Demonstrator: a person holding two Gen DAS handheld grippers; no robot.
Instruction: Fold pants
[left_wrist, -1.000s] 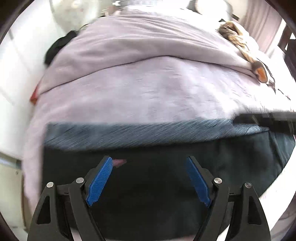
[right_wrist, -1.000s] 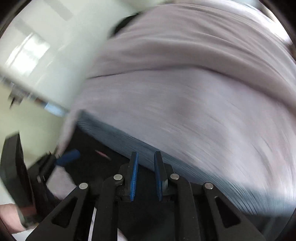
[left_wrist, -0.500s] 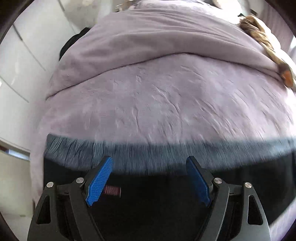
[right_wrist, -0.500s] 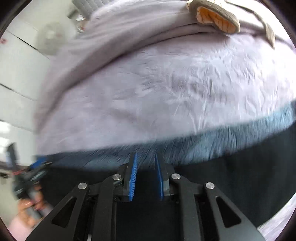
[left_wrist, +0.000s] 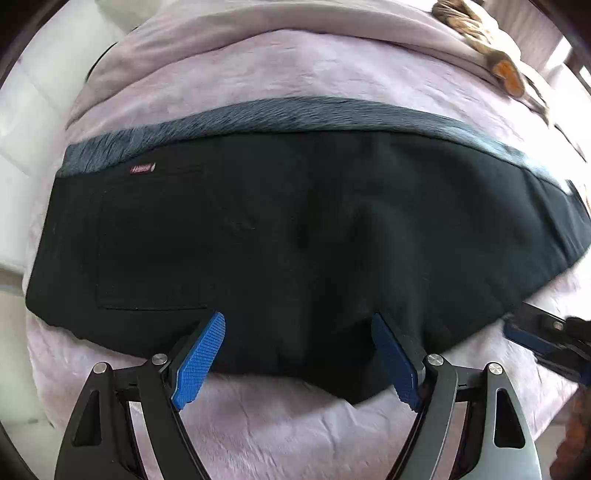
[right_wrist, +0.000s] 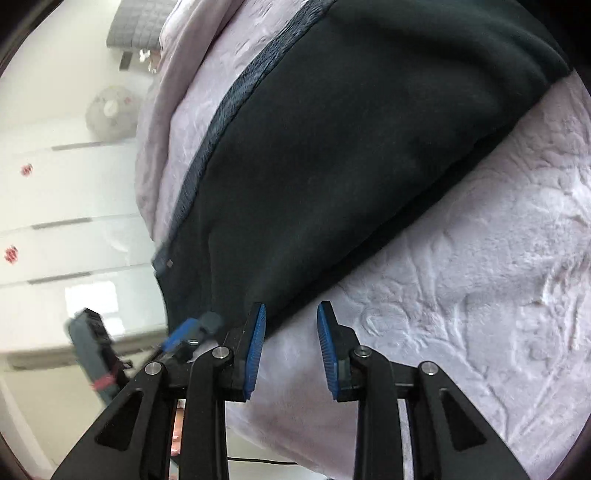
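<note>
- Left wrist view: the black pants (left_wrist: 295, 240) lie flat across the lilac bedspread (left_wrist: 295, 424), a fuzzy blue-grey lining showing along their far edge. The left gripper (left_wrist: 297, 354) is spread wide over the near hem, pinching nothing. The right gripper shows blurred at the right edge.
- Right wrist view: the right gripper (right_wrist: 290, 343) stands parted, empty, its left pad at the pants' (right_wrist: 351, 147) edge above the bedspread (right_wrist: 461, 295).
</note>
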